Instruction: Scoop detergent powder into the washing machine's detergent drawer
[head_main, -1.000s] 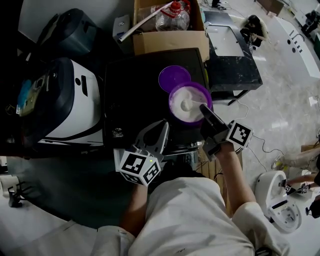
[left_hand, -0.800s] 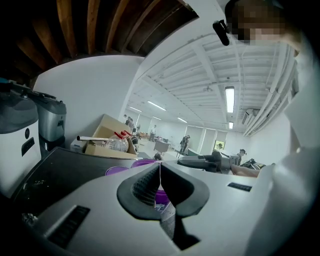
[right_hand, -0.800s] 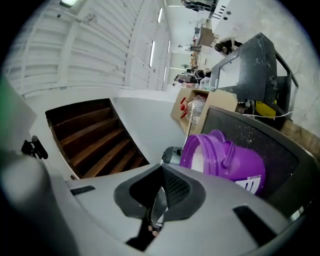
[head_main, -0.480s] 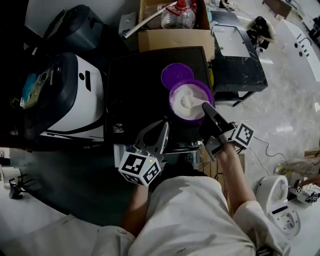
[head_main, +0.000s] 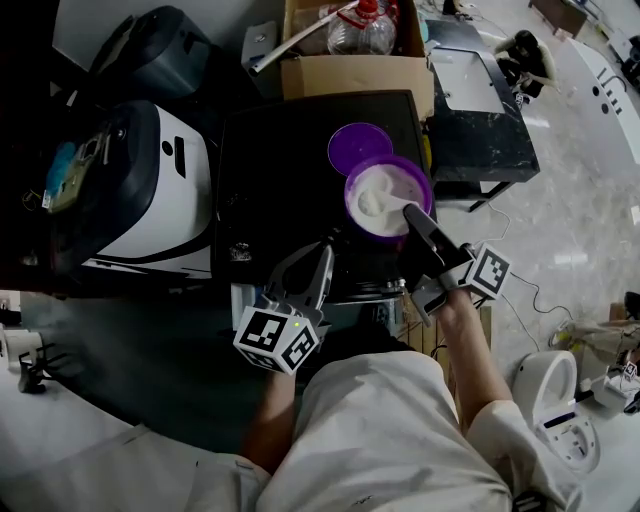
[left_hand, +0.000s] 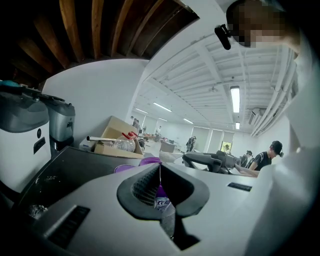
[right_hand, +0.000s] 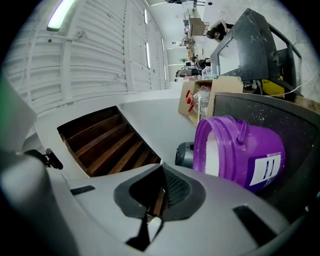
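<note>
A purple tub (head_main: 388, 198) of white powder stands open on the washing machine's black top (head_main: 290, 170), its purple lid (head_main: 360, 147) just behind it. A pale lump in the powder may be a scoop; I cannot tell. My right gripper (head_main: 410, 212) hovers at the tub's near right rim, rolled on its side and shut, with nothing visibly held; the tub (right_hand: 237, 155) lies to its right. My left gripper (head_main: 322, 252) is shut over the machine's front edge, left of the tub (left_hand: 159, 192). The drawer I cannot make out.
A white appliance (head_main: 150, 200) stands left of the machine. Behind is a cardboard box (head_main: 350, 70) holding a plastic bottle (head_main: 365, 35). A black table (head_main: 480, 120) stands to the right, a white device (head_main: 550, 400) on the floor. People stand far off (left_hand: 265, 155).
Both grippers hold their places, the right one still at the tub's rim. Only the head camera has shifted a little.
</note>
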